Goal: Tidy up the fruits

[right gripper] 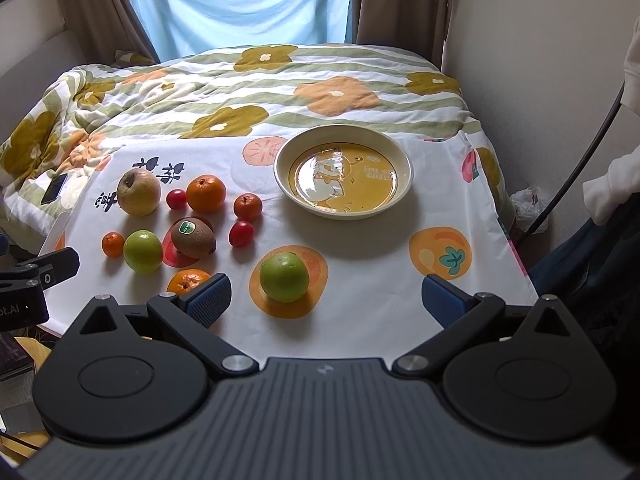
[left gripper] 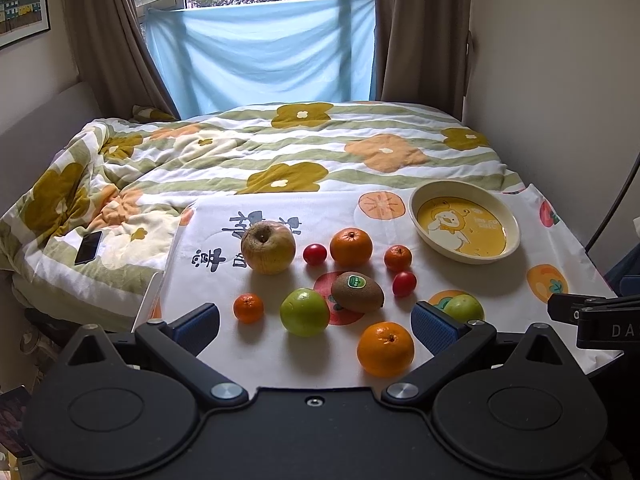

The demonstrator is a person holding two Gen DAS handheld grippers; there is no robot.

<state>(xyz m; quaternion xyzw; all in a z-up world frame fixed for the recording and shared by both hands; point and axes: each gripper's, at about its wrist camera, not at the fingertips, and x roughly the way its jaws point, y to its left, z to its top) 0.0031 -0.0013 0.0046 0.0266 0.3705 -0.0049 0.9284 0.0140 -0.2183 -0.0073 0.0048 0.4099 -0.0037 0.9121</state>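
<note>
a white fruit-print tablecloth (right gripper: 360, 312) carried an empty cream-and-yellow cartoon bowl (right gripper: 343, 171) at its far right, with loose fruit left of it around a brown kiwi (right gripper: 193, 237); the left gripper (left gripper: 316, 326) and right gripper (right gripper: 326, 300) hovered, jaws apart.

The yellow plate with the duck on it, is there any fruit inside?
No fruit yet. The plate holds only its painted duck picture and some window glare. All the fruit sits outside on the cloth, like the green apple nearest the right tongs.
</note>
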